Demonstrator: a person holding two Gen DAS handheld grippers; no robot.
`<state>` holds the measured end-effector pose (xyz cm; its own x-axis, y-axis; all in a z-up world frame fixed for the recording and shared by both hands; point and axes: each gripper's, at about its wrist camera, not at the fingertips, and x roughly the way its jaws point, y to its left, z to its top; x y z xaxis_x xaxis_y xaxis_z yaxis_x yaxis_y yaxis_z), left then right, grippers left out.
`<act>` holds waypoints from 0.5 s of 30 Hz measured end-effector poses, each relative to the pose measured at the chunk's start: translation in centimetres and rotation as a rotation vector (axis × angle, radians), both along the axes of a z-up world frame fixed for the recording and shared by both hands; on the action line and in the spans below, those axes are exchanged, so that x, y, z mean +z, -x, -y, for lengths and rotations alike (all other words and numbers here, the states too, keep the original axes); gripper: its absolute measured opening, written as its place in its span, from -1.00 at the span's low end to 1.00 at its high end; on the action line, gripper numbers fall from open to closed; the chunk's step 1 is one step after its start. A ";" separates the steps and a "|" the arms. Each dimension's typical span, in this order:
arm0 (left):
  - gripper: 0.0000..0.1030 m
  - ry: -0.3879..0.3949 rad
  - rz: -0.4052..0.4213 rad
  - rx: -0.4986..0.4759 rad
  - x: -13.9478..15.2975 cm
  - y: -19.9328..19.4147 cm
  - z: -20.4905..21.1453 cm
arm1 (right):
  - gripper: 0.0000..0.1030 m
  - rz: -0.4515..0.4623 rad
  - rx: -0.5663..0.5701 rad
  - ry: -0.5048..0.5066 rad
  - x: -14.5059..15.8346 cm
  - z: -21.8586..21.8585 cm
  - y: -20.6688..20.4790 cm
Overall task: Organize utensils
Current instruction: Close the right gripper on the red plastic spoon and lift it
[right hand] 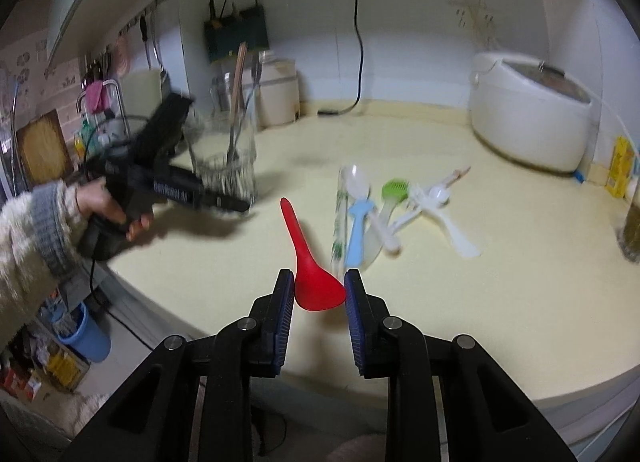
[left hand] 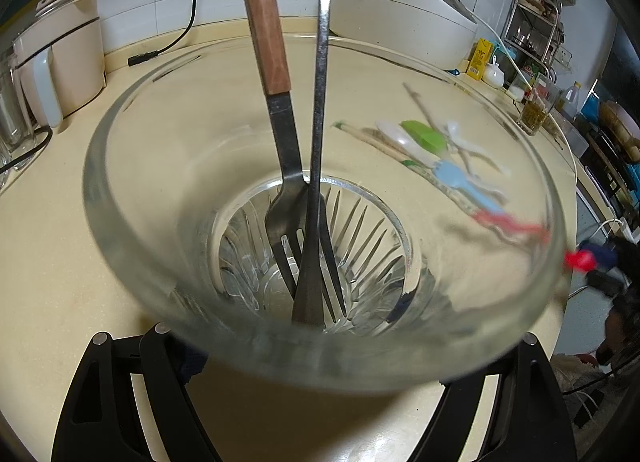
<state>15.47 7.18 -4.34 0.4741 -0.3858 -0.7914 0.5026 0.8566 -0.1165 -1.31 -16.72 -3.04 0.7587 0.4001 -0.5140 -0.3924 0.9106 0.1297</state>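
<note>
My left gripper (left hand: 320, 346) is shut on a clear glass cup (left hand: 132, 270), which fills the left wrist view. In the cup stand a fork with a wooden handle (left hand: 276, 122) and a steel spoon (left hand: 320, 102). In the right wrist view the left gripper (right hand: 236, 204) holds that cup (right hand: 224, 170) at the counter's left. My right gripper (right hand: 320, 286) is shut on the bowl of a red plastic spoon (right hand: 308, 262), handle pointing away, above the counter's front edge. A pile of plastic utensils (right hand: 384, 202) lies mid-counter: blue fork, green spoon, white spoons, wrapped chopsticks.
A white rice cooker (right hand: 528, 114) stands at the back right and a cream kettle (left hand: 64, 58) at the back left. A black power cord (right hand: 360, 46) hangs down the wall. A glass of yellow-green liquid (right hand: 632, 226) stands at the right edge, a yellow carton (right hand: 620, 172) behind it.
</note>
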 end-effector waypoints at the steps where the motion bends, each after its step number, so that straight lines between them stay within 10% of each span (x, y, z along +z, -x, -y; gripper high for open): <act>1: 0.66 0.000 0.000 0.000 0.0 0.0 0.0 | -0.50 0.015 -0.005 -0.006 0.7 0.3 0.1; 15: 0.66 -0.022 0.007 0.000 0.0 0.1 0.2 | -0.50 0.169 0.101 -0.088 8.1 -1.2 -1.2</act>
<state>15.35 6.96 -4.35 0.4796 -0.3687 -0.7962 0.5035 0.8588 -0.0945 -0.12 -15.53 5.04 0.7846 0.5165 -0.3429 -0.5041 0.8535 0.1319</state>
